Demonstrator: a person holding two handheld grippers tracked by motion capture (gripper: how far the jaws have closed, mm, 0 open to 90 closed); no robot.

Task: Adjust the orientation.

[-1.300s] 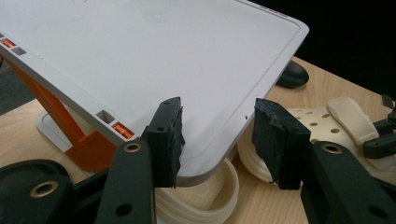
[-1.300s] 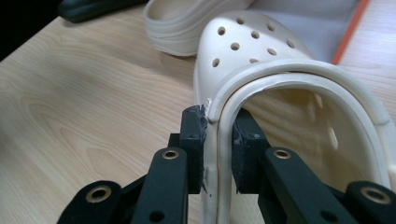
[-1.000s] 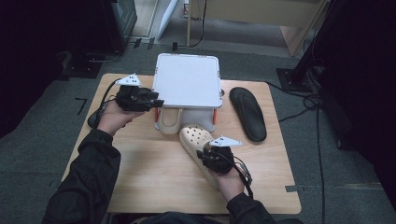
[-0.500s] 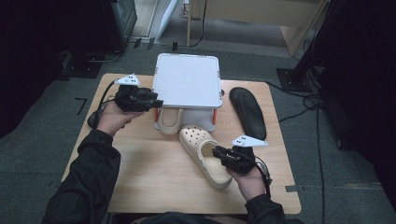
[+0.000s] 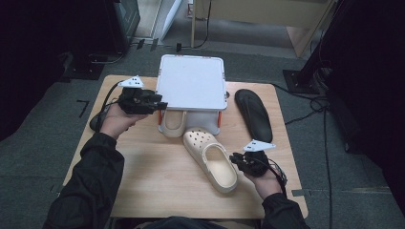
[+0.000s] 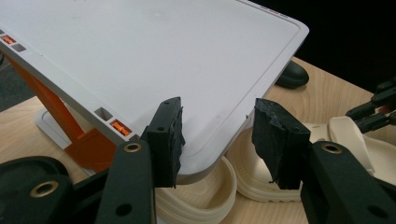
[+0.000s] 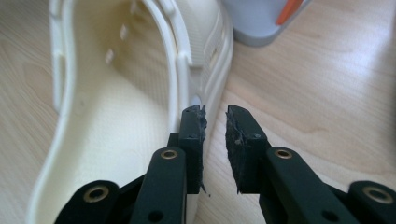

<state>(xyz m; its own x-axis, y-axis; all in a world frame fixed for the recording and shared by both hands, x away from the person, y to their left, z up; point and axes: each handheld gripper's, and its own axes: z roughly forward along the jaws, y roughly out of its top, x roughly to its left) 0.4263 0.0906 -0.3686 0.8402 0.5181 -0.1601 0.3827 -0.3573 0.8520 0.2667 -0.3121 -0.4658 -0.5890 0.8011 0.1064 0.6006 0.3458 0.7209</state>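
Cream clog (image 5: 211, 159) beside right gripper (image 5: 237, 160).

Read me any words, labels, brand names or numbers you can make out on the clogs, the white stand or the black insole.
No text can be read.
The cream clog on the table shows holes but no lettering.
The white stand has a blank top; its orange tabs bear no marks.
The black insole looks plain, too dark and small to tell any print.
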